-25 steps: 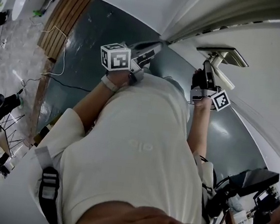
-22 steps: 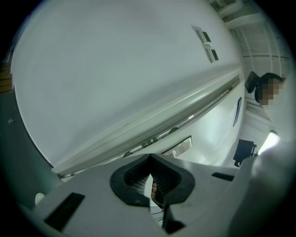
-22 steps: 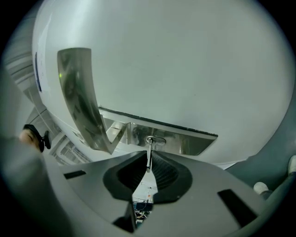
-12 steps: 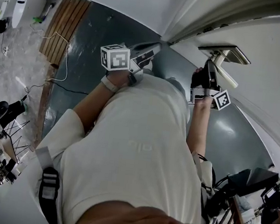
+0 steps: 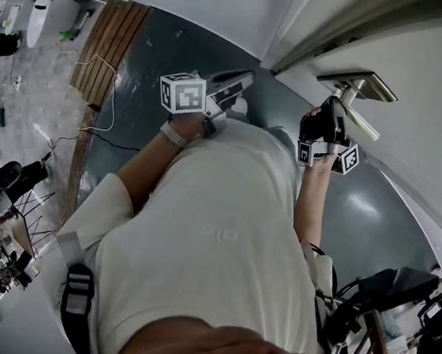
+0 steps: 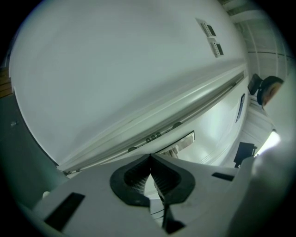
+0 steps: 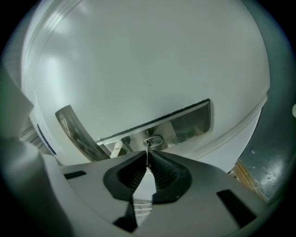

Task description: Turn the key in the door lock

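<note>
My R gripper has just been closing and now pinches the key, which is seated mid lock plate. To turn well, I'd keep the pinch firm and roll my wrist about the key's own axis w/o side push, or it may slip. L gripper clenched, empty, well off the plate.

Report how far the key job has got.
Done: the key sits in the lock plate, and the right gripper, its jaws having just been closing, pinches it. In hand: the turn itself; how far it has gone I cannot tell. Remaining: finish, release. The left gripper is shut, empty.
</note>
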A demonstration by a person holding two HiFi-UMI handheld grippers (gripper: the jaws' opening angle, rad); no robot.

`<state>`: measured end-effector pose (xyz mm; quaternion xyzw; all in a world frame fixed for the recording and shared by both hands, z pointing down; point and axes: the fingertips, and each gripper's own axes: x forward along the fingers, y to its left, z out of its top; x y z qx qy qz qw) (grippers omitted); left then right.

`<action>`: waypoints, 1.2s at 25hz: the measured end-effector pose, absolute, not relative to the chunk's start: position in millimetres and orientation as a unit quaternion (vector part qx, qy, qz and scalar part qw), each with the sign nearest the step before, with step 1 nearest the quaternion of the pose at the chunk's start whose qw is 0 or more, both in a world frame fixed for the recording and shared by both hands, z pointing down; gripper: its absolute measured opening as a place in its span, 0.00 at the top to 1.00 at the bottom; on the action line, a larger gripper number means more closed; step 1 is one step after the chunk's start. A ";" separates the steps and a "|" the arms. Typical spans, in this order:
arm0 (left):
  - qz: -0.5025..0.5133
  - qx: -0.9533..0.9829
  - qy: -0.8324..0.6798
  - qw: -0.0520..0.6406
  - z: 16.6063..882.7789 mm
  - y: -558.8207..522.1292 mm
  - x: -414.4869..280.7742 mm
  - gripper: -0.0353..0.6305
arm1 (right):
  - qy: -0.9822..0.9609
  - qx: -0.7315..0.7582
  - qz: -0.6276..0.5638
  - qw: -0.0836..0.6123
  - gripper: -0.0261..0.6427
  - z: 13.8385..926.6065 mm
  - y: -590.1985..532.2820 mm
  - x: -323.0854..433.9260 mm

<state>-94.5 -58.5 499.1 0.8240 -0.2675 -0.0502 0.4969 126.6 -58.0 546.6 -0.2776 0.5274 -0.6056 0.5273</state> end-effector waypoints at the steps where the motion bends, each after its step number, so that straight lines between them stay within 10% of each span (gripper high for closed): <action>1: -0.049 0.823 -0.268 0.498 500.4 -58.5 -95.0 0.94 | 0.519 -0.268 -0.608 0.538 0.90 547.9 -58.1 127.0; 19: -0.004 0.831 -0.263 0.491 505.7 -65.4 -92.5 0.94 | 0.443 -0.083 -0.562 0.694 0.90 544.7 -68.3 128.3; 30: -0.030 0.832 -0.233 0.502 488.1 -70.1 -90.2 0.94 | 0.565 -0.322 -0.557 0.517 0.80 529.0 -22.8 132.5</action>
